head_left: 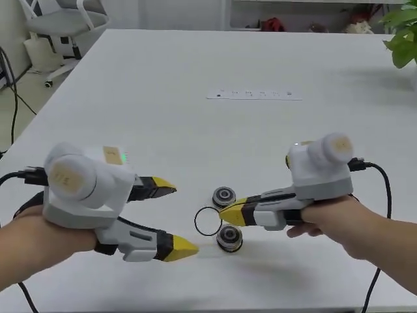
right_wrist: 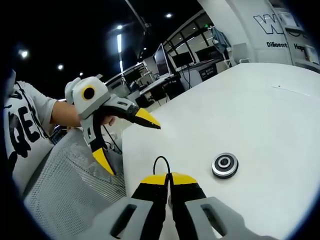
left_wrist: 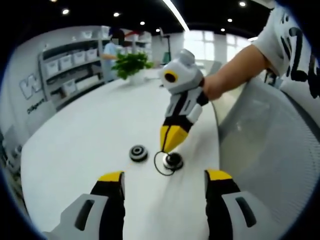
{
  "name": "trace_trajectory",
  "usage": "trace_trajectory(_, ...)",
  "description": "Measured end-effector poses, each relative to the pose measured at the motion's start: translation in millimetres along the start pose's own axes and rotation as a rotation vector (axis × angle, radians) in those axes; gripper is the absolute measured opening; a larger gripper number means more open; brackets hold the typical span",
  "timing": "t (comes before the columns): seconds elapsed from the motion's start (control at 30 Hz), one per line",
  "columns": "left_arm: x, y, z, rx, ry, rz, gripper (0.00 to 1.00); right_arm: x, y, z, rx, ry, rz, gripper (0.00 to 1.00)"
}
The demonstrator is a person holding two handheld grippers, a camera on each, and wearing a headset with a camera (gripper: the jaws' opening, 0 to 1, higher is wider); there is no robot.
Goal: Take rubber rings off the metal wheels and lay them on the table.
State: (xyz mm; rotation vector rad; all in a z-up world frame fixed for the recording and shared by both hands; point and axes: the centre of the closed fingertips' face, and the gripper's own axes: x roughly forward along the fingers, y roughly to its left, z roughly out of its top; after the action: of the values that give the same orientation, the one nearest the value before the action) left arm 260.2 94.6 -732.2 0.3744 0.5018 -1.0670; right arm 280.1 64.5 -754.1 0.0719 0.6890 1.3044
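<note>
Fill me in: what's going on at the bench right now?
A person is working two handheld grippers over a white table. The right gripper is shut on a thin black rubber ring, whose loop sits beside the nearer metal wheel; I cannot tell whether it is fully free of that wheel. The left gripper is open and holds nothing, off to one side. The second metal wheel sits just beyond, untouched.

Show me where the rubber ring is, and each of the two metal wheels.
rubber ring (head_left: 195, 220): head view, on its left arc.
far metal wheel (head_left: 224, 195): head view, on its central hub.
near metal wheel (head_left: 229, 238): head view, on its top face.
</note>
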Motion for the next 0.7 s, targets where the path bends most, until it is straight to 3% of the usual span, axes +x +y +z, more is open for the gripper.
trace_trajectory(0.37, -9.6, 7.6, -9.2, -0.008, 0.014, 0.035, 0.74, 18.7, -2.2, -4.1, -0.029, 0.050, 0.011, 0.00)
trace_trajectory(0.7, -13.3, 8.2, -16.4, -0.013, 0.028, 0.039, 0.74, 36.1, -4.1, -12.4, -0.054, 0.094, 0.009, 0.00)
